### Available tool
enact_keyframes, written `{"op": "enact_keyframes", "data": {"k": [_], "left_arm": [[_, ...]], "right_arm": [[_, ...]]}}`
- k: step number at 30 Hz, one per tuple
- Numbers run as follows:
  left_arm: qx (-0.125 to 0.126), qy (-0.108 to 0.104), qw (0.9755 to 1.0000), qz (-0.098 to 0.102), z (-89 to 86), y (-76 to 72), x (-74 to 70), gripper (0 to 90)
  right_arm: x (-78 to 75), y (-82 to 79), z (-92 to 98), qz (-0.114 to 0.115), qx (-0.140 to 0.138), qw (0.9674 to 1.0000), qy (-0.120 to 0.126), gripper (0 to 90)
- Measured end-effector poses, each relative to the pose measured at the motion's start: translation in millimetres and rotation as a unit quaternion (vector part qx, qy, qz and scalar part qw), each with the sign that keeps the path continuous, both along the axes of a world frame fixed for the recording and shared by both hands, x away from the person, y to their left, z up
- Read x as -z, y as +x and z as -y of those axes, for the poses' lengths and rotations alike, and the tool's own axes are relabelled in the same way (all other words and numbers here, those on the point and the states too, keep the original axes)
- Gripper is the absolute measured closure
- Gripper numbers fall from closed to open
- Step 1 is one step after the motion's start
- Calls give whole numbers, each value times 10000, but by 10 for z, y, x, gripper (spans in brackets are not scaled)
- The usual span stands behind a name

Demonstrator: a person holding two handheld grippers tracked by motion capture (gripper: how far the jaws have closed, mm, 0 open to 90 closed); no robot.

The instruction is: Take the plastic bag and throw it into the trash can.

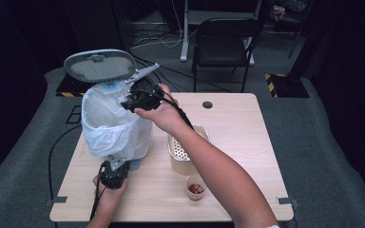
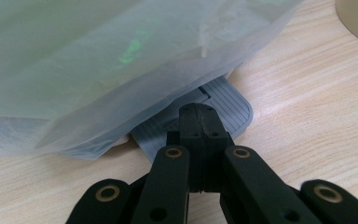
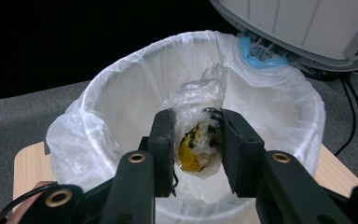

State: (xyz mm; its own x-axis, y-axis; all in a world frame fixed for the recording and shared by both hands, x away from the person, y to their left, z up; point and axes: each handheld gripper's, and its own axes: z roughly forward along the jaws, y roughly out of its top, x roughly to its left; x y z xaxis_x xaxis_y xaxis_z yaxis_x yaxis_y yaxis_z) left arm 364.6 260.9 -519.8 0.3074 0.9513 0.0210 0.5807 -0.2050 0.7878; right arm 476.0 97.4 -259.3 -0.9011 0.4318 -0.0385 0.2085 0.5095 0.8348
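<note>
The bin liner (image 1: 111, 126) is milky white, the raised lid (image 1: 100, 65) pale grey. A clear plastic bundle (image 3: 198, 135) shows yellow with dark flecks inside. The pedal (image 2: 223, 105) is grey with fine ribbed lines. The counter (image 1: 237, 128) is light wood grain. Both hand-held grippers are black: left (image 2: 198, 116), right (image 3: 198, 135).

High view: table (image 1: 237, 142) evenly lit from overhead, everything around it falls off to near black, heavy vignette at both sides. Low resolution, soft detail, slight motion smear on the right gripper (image 1: 132, 100). Soft short shadows under the colander (image 1: 186, 151) and small cup (image 1: 195, 188).

Left gripper view: bright, diffuse. Bin liner (image 2: 121, 60) close to the lens, hazy and washed out, with 1 green reflection spot. Jaws dark, fairly sharp; wood grain crisp at right.

Right gripper view: liner glows white, mildly overexposed on the rim; background black at upper left. Jaws near the lens slightly soft, bagged scrap (image 3: 196, 140) reasonably sharp. Wide-angle bending at edges.
</note>
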Motion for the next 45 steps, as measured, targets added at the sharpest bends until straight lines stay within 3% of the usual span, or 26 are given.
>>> {"op": "enact_keyframes", "data": {"k": [5, 9, 10, 18, 20, 23, 27, 32, 36, 39, 40, 41, 45], "left_arm": [[7, 0, 10000, 0, -3, 0, 0, 900], [52, 97, 9999, -40, -20, 0, -8, 900], [1, -15, 10000, -2, -2, 0, 1, 900], [71, 73, 9999, 38, -15, 8, -4, 900], [-15, -46, 10000, -16, 0, -1, 2, 900], [9, -31, 10000, -34, -5, -1, -2, 900], [82, 51, 10000, 0, -19, 7, -7, 900], [22, -23, 10000, -37, -9, 1, -4, 900], [17, -24, 10000, -36, -8, 0, -3, 900], [11, -59, 10000, -39, -6, -1, -2, 900], [64, 17, 9999, -75, -19, -2, -9, 900], [9, -57, 10000, -35, -5, -1, -1, 900], [-28, -28, 10000, 41, -2, 0, 8, 900]], "right_arm": [[16, 32, -101, -79, 69, 9999, 121, 672], [28, 38, -159, -79, 71, 9999, 94, 672], [35, 37, -168, -89, 70, 9999, 84, 672], [96, 53, -246, -119, 112, 9998, 122, 668], [97, 45, -263, -119, 62, 9997, 184, 612], [104, 22, -294, -48, 134, 9996, 236, 405], [94, -5, -269, 2, 80, 9996, 276, 415], [73, -47, -120, 88, 24, 9997, 217, 427], [78, -69, 101, 44, 122, 9994, 324, 414], [103, -81, 227, -1, 205, 9994, 270, 410], [114, -85, 280, 18, 230, 9994, 245, 408], [126, -89, 334, 40, 257, 9994, 244, 407], [162, -125, 552, 58, 339, 9992, 227, 400]]}}
